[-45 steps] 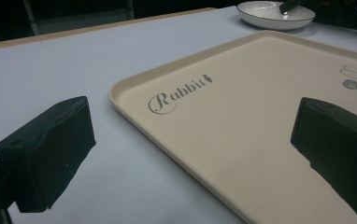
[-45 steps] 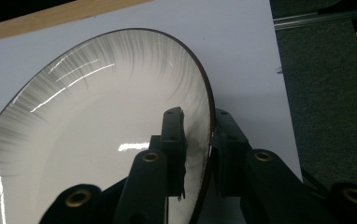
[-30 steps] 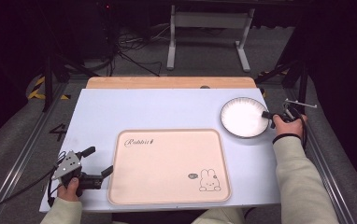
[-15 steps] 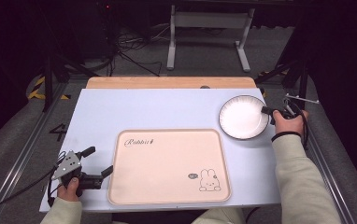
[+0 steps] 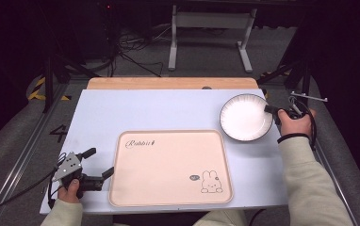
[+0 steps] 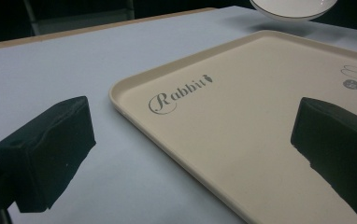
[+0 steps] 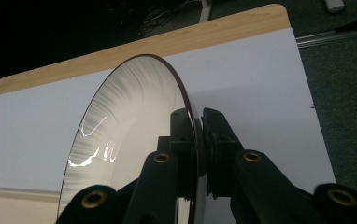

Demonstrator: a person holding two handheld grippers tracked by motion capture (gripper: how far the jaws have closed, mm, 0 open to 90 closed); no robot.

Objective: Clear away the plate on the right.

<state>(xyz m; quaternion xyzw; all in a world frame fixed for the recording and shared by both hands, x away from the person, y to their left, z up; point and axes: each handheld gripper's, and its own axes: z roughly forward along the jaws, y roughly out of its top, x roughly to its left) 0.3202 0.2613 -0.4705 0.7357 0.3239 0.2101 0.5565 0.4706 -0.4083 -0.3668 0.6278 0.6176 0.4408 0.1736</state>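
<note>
A white plate (image 5: 245,117) with a dark rim hangs a little above the table's right side. My right gripper (image 5: 271,110) is shut on its right rim; in the right gripper view the rim (image 7: 191,116) sits pinched between the two jaws, the right gripper (image 7: 196,122) seen edge-on to the plate. A beige tray (image 5: 170,167) printed with "Rabbit" and a bunny lies at the front middle. My left gripper (image 5: 98,163) stands open at the tray's left edge, near the table's front left corner. In the left gripper view its jaws straddle the tray's corner (image 6: 120,91), holding nothing.
The white table top (image 5: 135,110) has a wooden strip (image 5: 171,83) along its far edge. Beyond it stand a metal frame (image 5: 211,35) and cables on a dark floor. Metal rails run along both table sides.
The plate, held by my right gripper, has moved slightly forward and left and lifted off the table. The left gripper has stayed put.
</note>
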